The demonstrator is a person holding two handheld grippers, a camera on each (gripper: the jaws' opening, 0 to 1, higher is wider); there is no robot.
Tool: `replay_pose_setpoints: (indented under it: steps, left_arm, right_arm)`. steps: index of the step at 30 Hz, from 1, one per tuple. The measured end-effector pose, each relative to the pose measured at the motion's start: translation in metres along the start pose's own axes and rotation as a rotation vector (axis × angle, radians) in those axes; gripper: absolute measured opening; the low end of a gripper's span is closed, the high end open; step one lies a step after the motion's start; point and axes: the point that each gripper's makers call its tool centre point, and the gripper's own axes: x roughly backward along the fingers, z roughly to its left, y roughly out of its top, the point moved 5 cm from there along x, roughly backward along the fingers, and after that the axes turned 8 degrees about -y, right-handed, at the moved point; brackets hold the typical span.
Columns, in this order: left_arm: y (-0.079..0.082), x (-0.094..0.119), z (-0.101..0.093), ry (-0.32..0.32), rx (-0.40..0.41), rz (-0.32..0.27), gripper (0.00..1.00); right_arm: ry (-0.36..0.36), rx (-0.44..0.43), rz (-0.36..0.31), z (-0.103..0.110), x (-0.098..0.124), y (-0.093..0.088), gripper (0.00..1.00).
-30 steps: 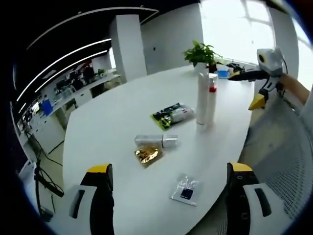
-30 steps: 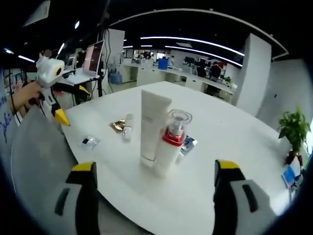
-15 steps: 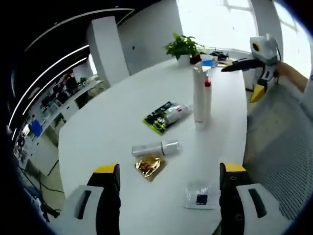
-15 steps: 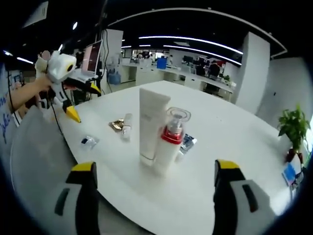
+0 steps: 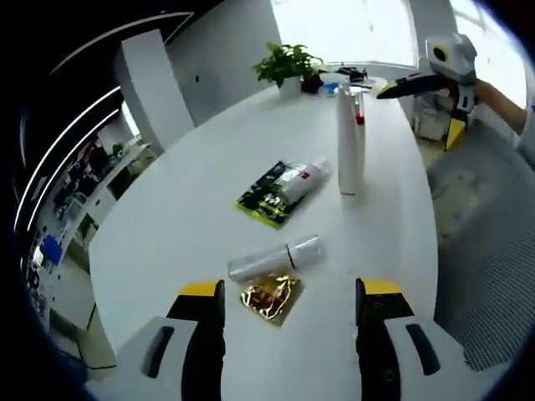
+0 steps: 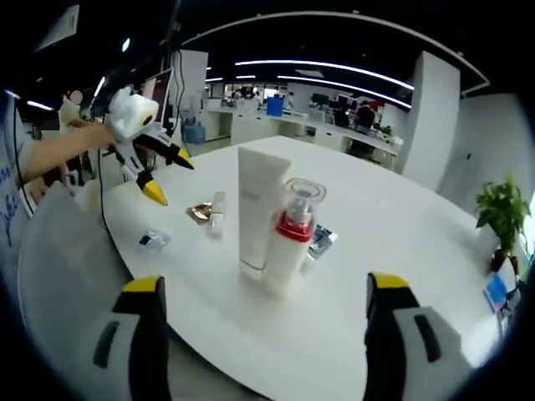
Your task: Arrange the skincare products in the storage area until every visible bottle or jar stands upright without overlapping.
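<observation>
Left gripper (image 5: 288, 305) gaped empty over lying bottle (image 5: 276, 258) and foil sachet (image 5: 271, 296), bare table (image 5: 167, 217) upper left; right gripper (image 6: 263, 305) likewise empty, wide before upright tube (image 6: 257, 210) at centre.

White tube (image 6: 257, 209), red-collared bottle (image 6: 289, 238)

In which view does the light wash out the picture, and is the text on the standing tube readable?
Left gripper view: the windows behind the plant are blown out to white and the table glares. Right gripper view: a dim room with ceiling light strips; the white tube is sharp enough to see, but its print is too small to read.
</observation>
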Motion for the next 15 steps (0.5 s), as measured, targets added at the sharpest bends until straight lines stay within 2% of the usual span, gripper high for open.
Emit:
replay_pose_setpoints:
  steps: [2, 6, 11, 15]
  left_arm:
    - [0.002, -0.003, 0.002, -0.010, -0.018, 0.014, 0.52]
    - [0.005, -0.012, 0.013, -0.035, -0.088, 0.061, 0.50]
    - [0.008, -0.024, 0.021, -0.084, -0.127, 0.079, 0.47]
    - [0.006, -0.031, 0.025, -0.116, -0.162, 0.119, 0.41]
  right_arm:
    - [0.001, -0.002, 0.004, 0.000, 0.000, -0.001, 1.00]
    - [0.000, -0.005, 0.009, 0.000, 0.000, -0.002, 1.00]
    - [-0.004, -0.006, 0.017, -0.001, 0.001, -0.005, 1.00]
    - [-0.002, -0.006, 0.026, -0.002, 0.002, -0.007, 1.00]
